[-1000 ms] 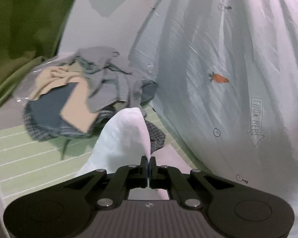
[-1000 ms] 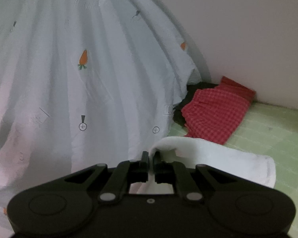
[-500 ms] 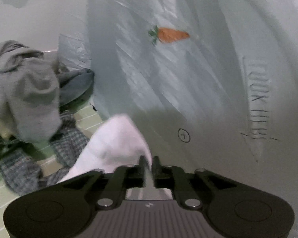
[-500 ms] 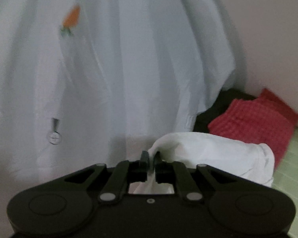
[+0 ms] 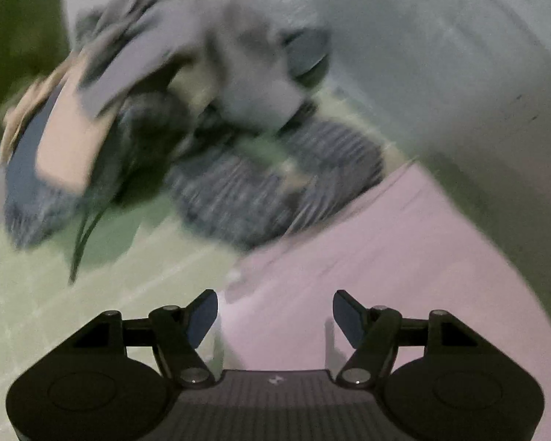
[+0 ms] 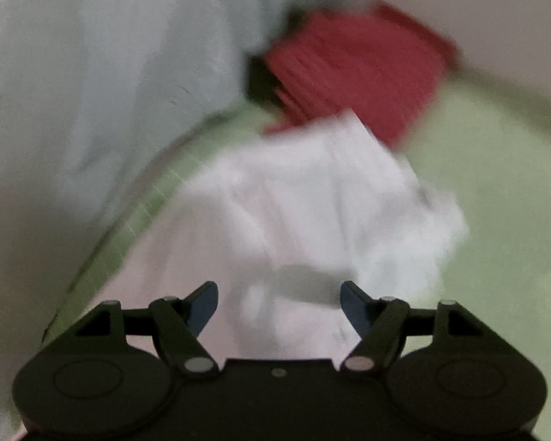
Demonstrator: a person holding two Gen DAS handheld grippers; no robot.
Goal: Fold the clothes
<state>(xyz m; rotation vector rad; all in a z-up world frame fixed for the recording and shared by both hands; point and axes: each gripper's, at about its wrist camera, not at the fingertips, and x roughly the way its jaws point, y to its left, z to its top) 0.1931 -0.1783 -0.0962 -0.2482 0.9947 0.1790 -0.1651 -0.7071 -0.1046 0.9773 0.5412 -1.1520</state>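
Both grippers, left (image 5: 274,316) and right (image 6: 278,307), are opening, letting the white garment (image 6: 312,198) settle flat; best smoothed before folding again.

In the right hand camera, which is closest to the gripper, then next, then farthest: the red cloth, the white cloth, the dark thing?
1. white cloth, just ahead of the right gripper
2. red cloth, behind it
3. dark thing, at the red cloth's left edge; nearly level with it

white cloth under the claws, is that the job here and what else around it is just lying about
In the job:
white cloth
left claw, open
right claw, open

Lying about:
grey and tan clothes heap
red checked cloth
carrot-print sheet
green mat
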